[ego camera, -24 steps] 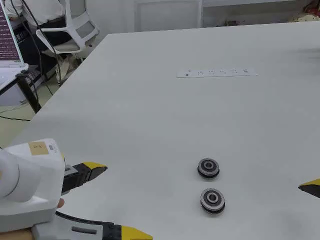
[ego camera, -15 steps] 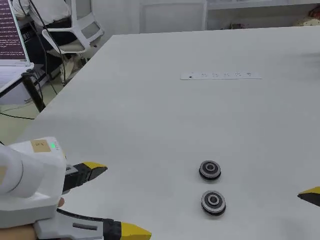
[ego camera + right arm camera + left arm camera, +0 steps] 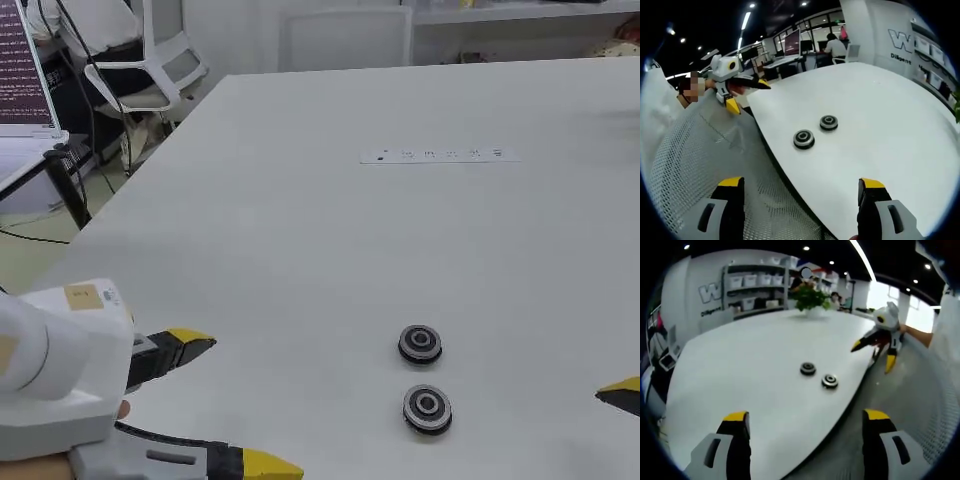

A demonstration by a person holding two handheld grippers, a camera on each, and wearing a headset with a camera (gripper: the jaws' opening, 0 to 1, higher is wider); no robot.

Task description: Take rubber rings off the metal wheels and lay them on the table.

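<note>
Two metal wheels lie flat on the white table, each with a black rubber ring around it. The far wheel and the near wheel sit close together, apart from each other. My left gripper is open by the table's near left edge, well left of the wheels, holding nothing. My right gripper is open too, off the table's near right side; one yellow tip shows. Each gripper appears in the other's view: right gripper, left gripper.
A flat white socket strip lies further back on the table. Beyond the left edge stand a white office chair and a desk with a screen. A potted plant stands at the table's far right end.
</note>
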